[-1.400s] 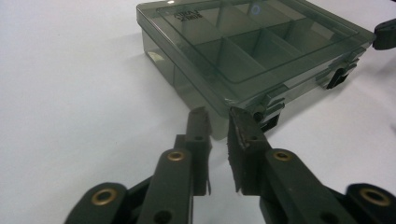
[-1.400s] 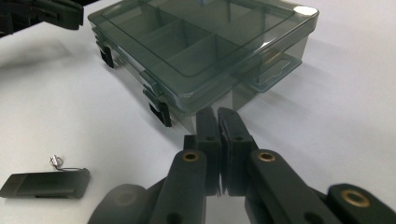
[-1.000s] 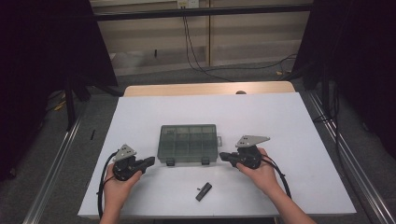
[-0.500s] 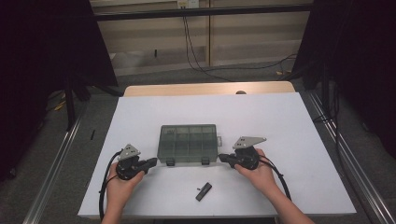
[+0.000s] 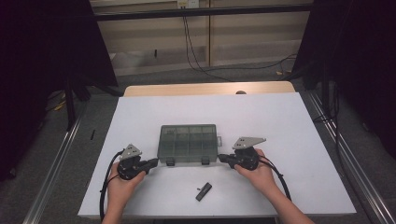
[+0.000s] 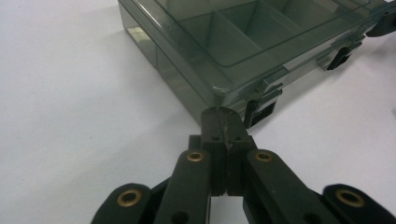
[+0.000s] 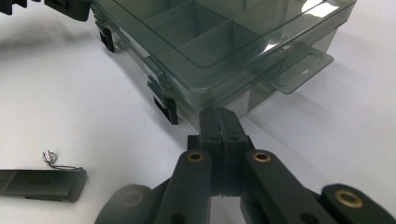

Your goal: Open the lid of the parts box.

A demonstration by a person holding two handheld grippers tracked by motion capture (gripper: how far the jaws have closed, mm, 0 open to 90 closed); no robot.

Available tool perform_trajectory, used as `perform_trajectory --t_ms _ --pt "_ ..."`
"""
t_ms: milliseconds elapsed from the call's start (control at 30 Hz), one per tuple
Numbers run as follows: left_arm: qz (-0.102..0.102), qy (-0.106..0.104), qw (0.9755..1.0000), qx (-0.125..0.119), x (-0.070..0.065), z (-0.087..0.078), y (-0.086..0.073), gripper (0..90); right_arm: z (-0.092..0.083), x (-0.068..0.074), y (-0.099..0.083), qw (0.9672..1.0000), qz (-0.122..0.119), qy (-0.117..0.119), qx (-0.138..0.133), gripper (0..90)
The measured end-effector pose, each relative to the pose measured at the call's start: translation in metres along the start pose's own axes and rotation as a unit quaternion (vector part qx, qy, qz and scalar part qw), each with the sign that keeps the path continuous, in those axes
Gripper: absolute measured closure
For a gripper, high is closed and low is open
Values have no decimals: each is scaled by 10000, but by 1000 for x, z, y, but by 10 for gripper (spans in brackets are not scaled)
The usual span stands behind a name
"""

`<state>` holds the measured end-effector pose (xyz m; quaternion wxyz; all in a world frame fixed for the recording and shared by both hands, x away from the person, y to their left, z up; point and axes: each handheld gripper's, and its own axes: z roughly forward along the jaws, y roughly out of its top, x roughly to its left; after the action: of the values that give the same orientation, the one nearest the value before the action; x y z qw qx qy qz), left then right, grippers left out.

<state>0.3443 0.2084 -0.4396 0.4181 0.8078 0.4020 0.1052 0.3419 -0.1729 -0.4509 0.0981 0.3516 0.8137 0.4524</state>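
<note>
The small flat black plastic stick (image 7: 42, 184) lying on the white table (image 7: 70, 93) carries a short line of pale lettering on its upper face, seen in the right gripper view, but it is too small and blurred to make out. The smoky grey see-through plastic compartment box (image 7: 219, 42) bears no lettering that can be read, and nothing else in the pictures bears a legible word, number or sign

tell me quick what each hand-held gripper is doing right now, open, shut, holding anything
Left hand-held gripper: shut, holding nothing, tips at a corner of the smoky clear plastic compartment box.
Right hand-held gripper: shut, holding nothing, tips at the box's other near corner.
</note>
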Motion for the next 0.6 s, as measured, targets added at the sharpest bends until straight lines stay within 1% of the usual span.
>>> perform_trajectory --t_ms 33,233,333,400,433,467,533,600 --pt "-7 -31 10000 21 0 0 0 900 0 0 0 10000 -1 -11 2 900" --pt "-53 3 10000 -17 0 0 1 897 0 0 0 10000 -9 6 -30 900" --pt "-11 18 10000 -47 -1 -1 1 896 -1 1 0 10000 -23 -10 -49 900" --pt "-10 29 10000 -88 -2 -1 2 895 -2 1 0 9999 9 1 -112 900" --pt "-51 -5 9999 -126 -2 -2 2 895 -2 1 1 9998 65 43 -168 900" --pt "-38 37 9998 -192 -3 -3 3 893 -3 1 1 9997 95 58 -216 900" --pt "-37 39 9998 -211 -2 -4 4 893 -3 1 2 9996 102 65 -251 900" --pt "-87 53 9995 -314 -2 -4 5 893 -4 3 3 9994 85 44 -335 900"
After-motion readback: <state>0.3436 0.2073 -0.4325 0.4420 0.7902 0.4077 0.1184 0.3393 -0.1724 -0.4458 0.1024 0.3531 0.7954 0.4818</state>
